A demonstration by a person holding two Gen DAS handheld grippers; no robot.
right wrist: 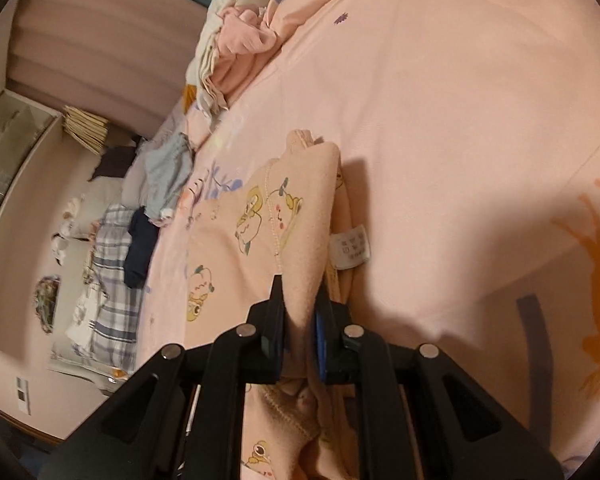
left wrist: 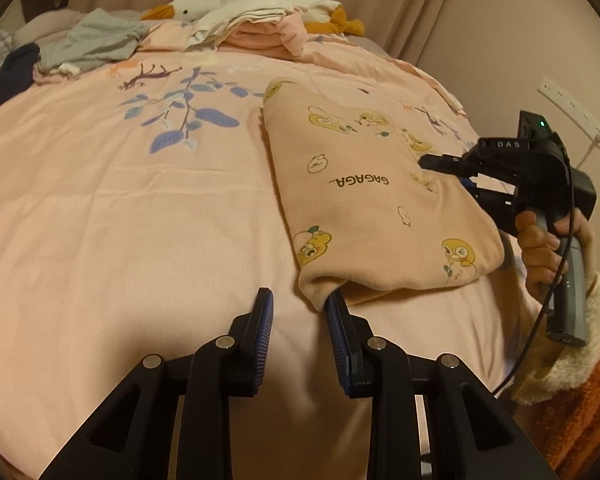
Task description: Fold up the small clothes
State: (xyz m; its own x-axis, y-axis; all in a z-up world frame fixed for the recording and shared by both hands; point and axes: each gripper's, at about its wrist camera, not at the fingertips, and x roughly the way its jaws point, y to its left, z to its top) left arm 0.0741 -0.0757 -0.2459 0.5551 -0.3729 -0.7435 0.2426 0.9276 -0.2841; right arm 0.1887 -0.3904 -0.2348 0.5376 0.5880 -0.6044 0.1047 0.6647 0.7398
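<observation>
A small peach garment (left wrist: 376, 204) printed with yellow cartoon birds and "GAGAGA" lies folded on the pink bedspread (left wrist: 140, 220). My left gripper (left wrist: 300, 304) is open at the garment's near left corner; its right finger touches the cloth edge and nothing is between the jaws. My right gripper (right wrist: 298, 312) is shut on the garment's edge (right wrist: 304, 248), with cloth pinched between the fingers and a white care label (right wrist: 350, 250) beside it. The right gripper also shows in the left wrist view (left wrist: 432, 162), at the garment's right side.
A pile of folded pink and white clothes (left wrist: 256, 32) and a stuffed goose (left wrist: 188, 6) lie at the far end of the bed. A grey garment (left wrist: 96, 42) and a dark one (left wrist: 8, 76) lie at the far left. A wall stands to the right.
</observation>
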